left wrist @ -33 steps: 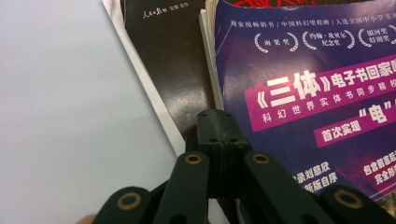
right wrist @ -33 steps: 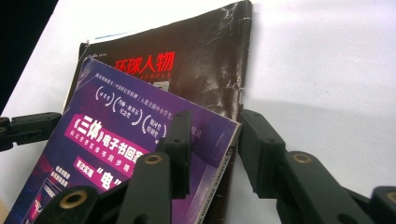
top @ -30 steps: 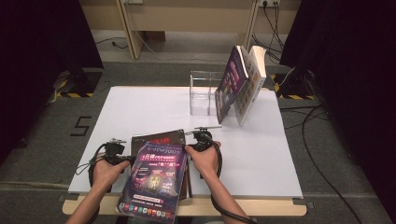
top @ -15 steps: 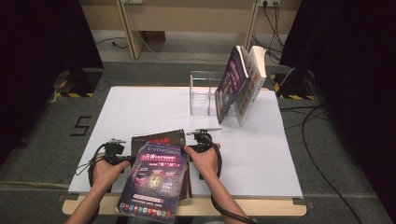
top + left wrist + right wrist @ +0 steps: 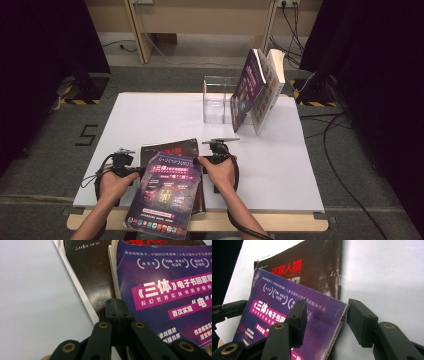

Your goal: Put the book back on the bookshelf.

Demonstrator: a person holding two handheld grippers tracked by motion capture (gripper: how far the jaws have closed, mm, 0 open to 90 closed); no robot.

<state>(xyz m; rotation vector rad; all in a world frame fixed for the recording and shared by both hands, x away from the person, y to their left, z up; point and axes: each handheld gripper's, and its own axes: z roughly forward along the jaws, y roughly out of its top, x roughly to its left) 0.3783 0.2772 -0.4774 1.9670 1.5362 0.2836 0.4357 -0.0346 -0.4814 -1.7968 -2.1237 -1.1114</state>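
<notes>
A purple book (image 5: 167,192) (image 5: 170,290) (image 5: 272,302) lies slanted on a dark magazine (image 5: 170,147) (image 5: 90,272) (image 5: 319,267) at the table's front edge, sticking out over it. My right gripper (image 5: 210,156) (image 5: 328,312) is open astride the book's right edge. Its jaws have just been opening, one above the cover and one beside the spine, and the pads are not pressing. My left gripper (image 5: 136,169) (image 5: 117,312) is shut at the book's left edge over the magazine, its pads together with nothing seen between them.
On the white table (image 5: 280,165), a clear plastic stand (image 5: 217,100) is at the back, with two books (image 5: 257,90) leaning against its right side. Cables run across the floor to the right. A hand grips each gripper from the near side.
</notes>
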